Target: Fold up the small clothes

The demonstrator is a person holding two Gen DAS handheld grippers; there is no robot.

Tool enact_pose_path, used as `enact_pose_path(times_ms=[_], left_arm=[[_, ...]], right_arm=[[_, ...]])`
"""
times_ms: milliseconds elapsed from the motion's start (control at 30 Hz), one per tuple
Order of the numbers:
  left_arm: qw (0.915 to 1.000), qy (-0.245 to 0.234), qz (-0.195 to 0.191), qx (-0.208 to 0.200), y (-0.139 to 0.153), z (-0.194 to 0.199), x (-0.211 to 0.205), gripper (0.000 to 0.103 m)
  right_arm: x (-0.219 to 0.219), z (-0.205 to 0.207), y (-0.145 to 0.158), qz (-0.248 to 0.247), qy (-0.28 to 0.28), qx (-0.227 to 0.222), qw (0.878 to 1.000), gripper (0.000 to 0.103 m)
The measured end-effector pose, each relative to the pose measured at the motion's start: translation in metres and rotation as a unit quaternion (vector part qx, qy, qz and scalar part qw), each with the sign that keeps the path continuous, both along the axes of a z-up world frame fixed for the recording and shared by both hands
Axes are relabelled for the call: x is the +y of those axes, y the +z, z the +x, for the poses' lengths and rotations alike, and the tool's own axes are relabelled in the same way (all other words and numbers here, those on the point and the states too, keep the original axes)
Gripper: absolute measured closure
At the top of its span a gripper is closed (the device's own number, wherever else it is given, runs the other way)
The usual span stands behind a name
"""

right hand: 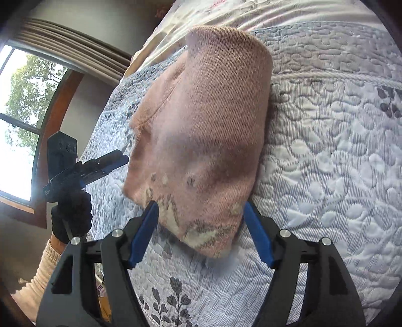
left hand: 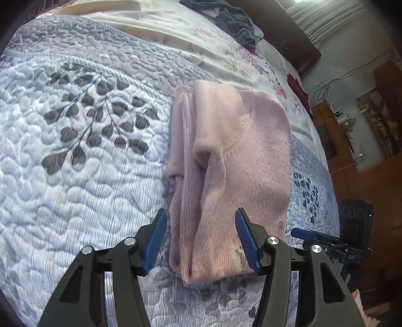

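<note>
A pink knitted sweater (left hand: pixel 233 151) lies folded into a narrow bundle on the blue-grey quilted bedspread (left hand: pixel 75 151). My left gripper (left hand: pixel 201 241) is open, and its blue fingers straddle the bundle's near end. In the right wrist view the same sweater (right hand: pixel 201 113) shows a cream pattern at its near edge. My right gripper (right hand: pixel 201 234) is open too, one finger on each side of that edge. The left gripper (right hand: pixel 105 162) appears at the sweater's left side, held by a black-gloved hand (right hand: pixel 71 216). The right gripper (left hand: pixel 326 241) shows at the bed's right edge.
A heap of dark grey clothes (left hand: pixel 233 22) lies at the far end of the bed on a cream floral sheet (left hand: pixel 176 32). Beyond it is a dark wooden headboard (left hand: pixel 289 32). Wooden shelves (left hand: pixel 334 140) stand past the bed's right edge. A window (right hand: pixel 20 113) is at the left.
</note>
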State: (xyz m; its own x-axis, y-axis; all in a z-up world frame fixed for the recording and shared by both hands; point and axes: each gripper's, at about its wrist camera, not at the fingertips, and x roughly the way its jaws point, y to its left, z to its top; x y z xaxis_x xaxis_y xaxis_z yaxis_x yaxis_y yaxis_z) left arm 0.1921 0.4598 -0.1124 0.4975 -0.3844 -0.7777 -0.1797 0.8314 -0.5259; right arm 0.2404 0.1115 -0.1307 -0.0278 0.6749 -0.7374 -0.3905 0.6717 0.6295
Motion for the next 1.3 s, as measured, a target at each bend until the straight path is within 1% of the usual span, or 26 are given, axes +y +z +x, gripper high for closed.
enact_pose_path(times_ms=[67, 167, 333, 400, 467, 533, 567, 633, 667, 733, 767, 833, 933, 967, 1000, 1033, 1067, 1133, 1200, 1300], left_arm=[[1.0, 0.003, 0.001, 0.0, -0.004, 0.014, 0.001, 0.04], [0.9998, -0.001, -0.02, 0.001, -0.011, 0.033, 0.004, 0.04], [0.9993, -0.002, -0.031, 0.023, -0.032, 0.058, 0.011, 0.04], [0.9988, -0.006, -0.043, 0.023, -0.04, 0.063, 0.013, 0.04], [0.9984, -0.014, -0.051, 0.02, -0.046, 0.068, 0.012, 0.037], [0.9976, -0.026, -0.062, 0.02, -0.052, 0.074, 0.009, 0.032], [0.9969, -0.03, -0.07, 0.018, -0.055, 0.077, 0.008, 0.031], [0.9953, -0.033, -0.09, 0.014, -0.059, 0.082, 0.007, 0.029], [0.9934, -0.038, -0.107, 0.012, -0.059, 0.084, 0.006, 0.029], [0.9863, -0.065, -0.152, 0.002, -0.061, 0.086, 0.0, 0.029], [0.9848, -0.077, -0.156, -0.001, -0.063, 0.087, -0.003, 0.029], [0.9863, -0.09, -0.138, 0.011, -0.07, 0.089, -0.009, 0.029], [0.9864, -0.083, -0.14, 0.018, -0.076, 0.094, -0.012, 0.029], [0.987, -0.084, -0.136, 0.016, -0.076, 0.093, -0.014, 0.031], [0.9874, -0.086, -0.132, 0.015, -0.075, 0.094, -0.017, 0.039], [0.9864, -0.086, -0.14, 0.012, -0.076, 0.093, -0.017, 0.046], [0.9841, -0.081, -0.157, 0.011, -0.078, 0.091, -0.015, 0.048], [0.9786, -0.073, -0.192, 0.001, -0.079, 0.086, -0.013, 0.053], [0.9728, -0.073, -0.219, -0.015, -0.074, 0.078, -0.019, 0.054], [0.9697, -0.091, -0.224, -0.033, -0.061, 0.065, -0.044, 0.055]], right_arm=[[-0.002, 0.015, 0.0, 0.003, -0.014, 0.003, 1.0, 0.033], [-0.004, 0.032, -0.004, 0.018, -0.026, 0.015, 0.999, 0.032], [0.001, 0.048, -0.011, 0.029, -0.028, 0.021, 0.999, 0.032], [0.002, 0.052, -0.014, 0.031, -0.027, 0.023, 0.999, 0.032], [0.008, 0.06, -0.019, 0.034, -0.027, 0.028, 0.999, 0.032], [0.015, 0.067, -0.025, 0.039, -0.028, 0.035, 0.998, 0.031], [0.016, 0.068, -0.028, 0.041, -0.029, 0.04, 0.998, 0.031], [0.02, 0.073, -0.036, 0.04, -0.033, 0.045, 0.998, 0.026], [0.021, 0.074, -0.039, 0.041, -0.032, 0.046, 0.998, 0.024], [0.024, 0.078, -0.045, 0.045, -0.033, 0.05, 0.997, 0.019], [0.027, 0.08, -0.048, 0.049, -0.035, 0.053, 0.997, 0.017], [0.034, 0.085, -0.057, 0.057, -0.039, 0.065, 0.995, 0.014], [0.042, 0.088, -0.073, 0.079, -0.044, 0.096, 0.991, 0.014], [0.043, 0.088, -0.075, 0.084, -0.048, 0.098, 0.991, 0.016], [0.044, 0.087, -0.074, 0.087, -0.05, 0.097, 0.99, 0.022], [0.044, 0.086, -0.072, 0.09, -0.051, 0.095, 0.99, 0.029], [0.042, 0.085, -0.07, 0.093, -0.05, 0.095, 0.99, 0.032], [0.034, 0.083, -0.064, 0.112, -0.05, 0.101, 0.987, 0.043], [0.026, 0.079, -0.053, 0.128, -0.044, 0.102, 0.986, 0.047], [0.008, 0.067, -0.029, 0.137, -0.035, 0.094, 0.985, 0.047]])
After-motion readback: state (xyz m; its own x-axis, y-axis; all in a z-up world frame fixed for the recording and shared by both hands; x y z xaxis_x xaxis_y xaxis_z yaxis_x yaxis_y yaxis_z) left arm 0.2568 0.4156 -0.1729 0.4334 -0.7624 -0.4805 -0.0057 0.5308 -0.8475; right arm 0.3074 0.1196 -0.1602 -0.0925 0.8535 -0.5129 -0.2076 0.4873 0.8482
